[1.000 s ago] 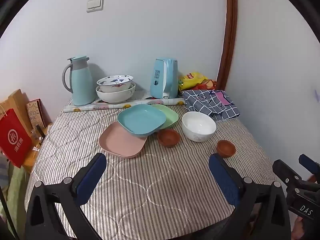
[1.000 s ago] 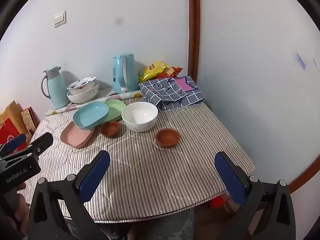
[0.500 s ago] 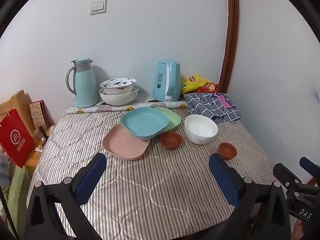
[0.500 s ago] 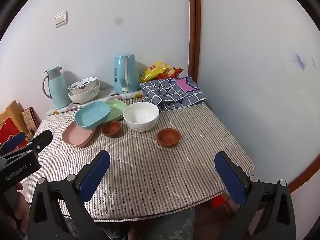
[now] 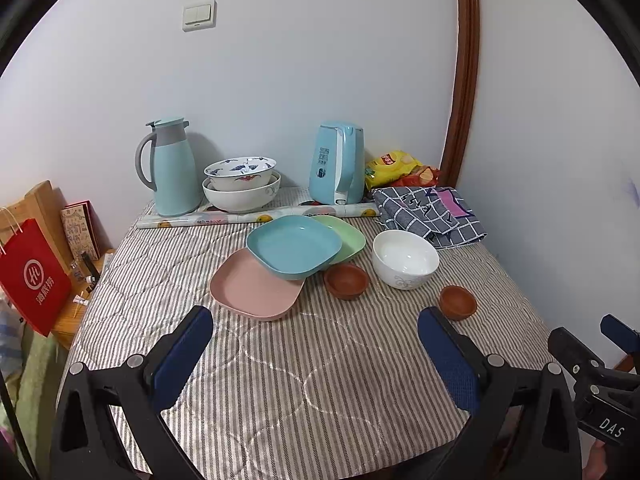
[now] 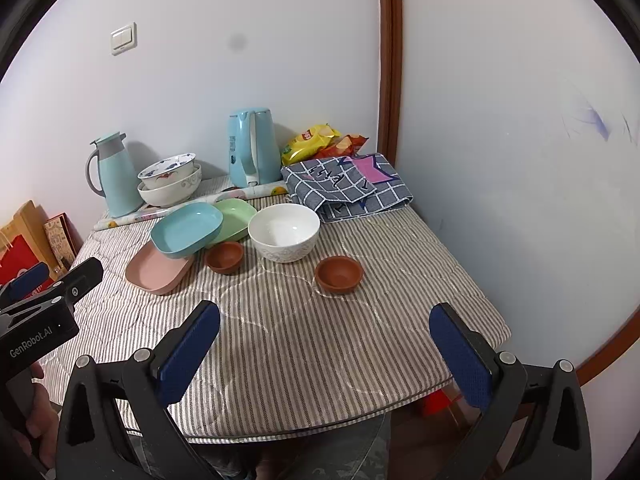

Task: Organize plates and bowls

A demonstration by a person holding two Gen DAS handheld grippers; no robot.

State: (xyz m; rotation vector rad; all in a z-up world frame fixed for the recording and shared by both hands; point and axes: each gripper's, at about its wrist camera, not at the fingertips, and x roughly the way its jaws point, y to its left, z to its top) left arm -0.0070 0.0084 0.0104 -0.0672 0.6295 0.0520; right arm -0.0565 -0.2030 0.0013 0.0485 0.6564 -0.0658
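On the striped table a blue plate rests across a pink plate and a green plate. A white bowl stands to their right, with one small brown bowl in front of the plates and another further right. The same dishes show in the right wrist view: blue plate, white bowl, brown bowl. My left gripper is open and empty above the table's near part. My right gripper is open and empty near the front edge.
Two stacked patterned bowls, a blue thermos jug, a blue kettle, snack bags and a folded checked cloth line the back by the wall. A red bag stands left of the table.
Both cameras have tilted or drifted slightly, so the table scene sits a little lower in view. Nothing on the table has moved, and both grippers stay open.
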